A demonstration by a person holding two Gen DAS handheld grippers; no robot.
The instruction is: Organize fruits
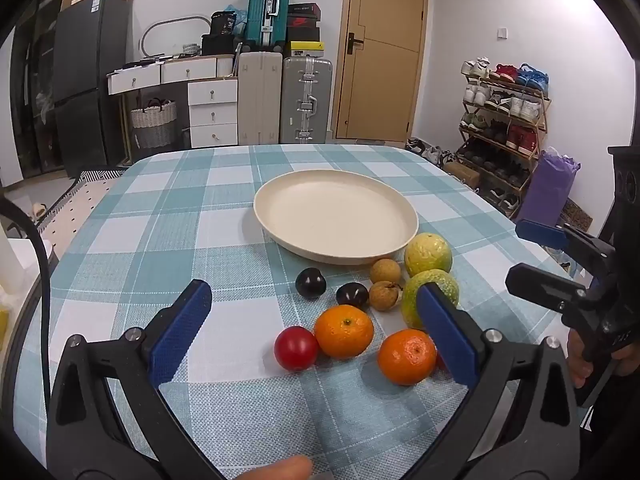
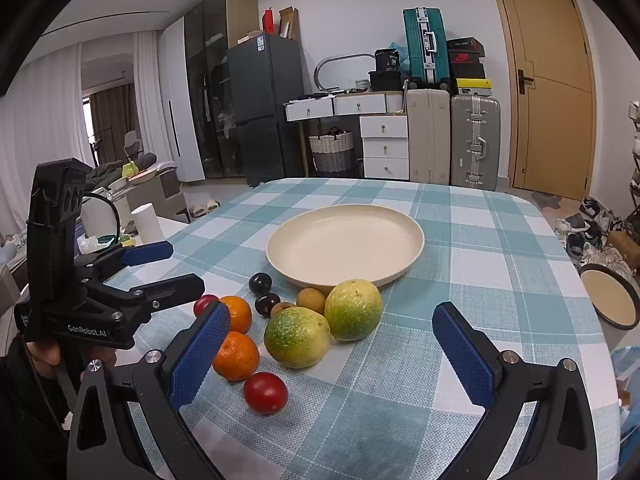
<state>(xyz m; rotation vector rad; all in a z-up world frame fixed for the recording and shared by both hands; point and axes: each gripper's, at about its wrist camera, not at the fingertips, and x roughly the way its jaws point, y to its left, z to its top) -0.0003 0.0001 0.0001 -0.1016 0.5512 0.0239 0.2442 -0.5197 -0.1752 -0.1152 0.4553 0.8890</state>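
Observation:
A cream plate [image 1: 336, 216] [image 2: 345, 242] sits empty on the checked tablecloth. In front of it lie loose fruits: two green-yellow citrus [image 1: 428, 254] [image 2: 353, 309], two oranges [image 1: 344, 331] [image 2: 236, 356], two red tomatoes [image 1: 296, 348] [image 2: 265, 393], two dark plums [image 1: 311, 283] [image 2: 260, 283] and two brown longans [image 1: 385, 271] [image 2: 311, 299]. My left gripper [image 1: 316, 320] is open above the fruits, holding nothing. My right gripper [image 2: 332, 336] is open just before the green citrus, holding nothing; it also shows in the left wrist view [image 1: 532, 256].
The table [image 1: 160, 216] has rounded edges. A cream bowl [image 2: 610, 300] stands off the table's right side. Suitcases, white drawers, a fridge, a door and a shoe rack [image 1: 504, 120] stand behind.

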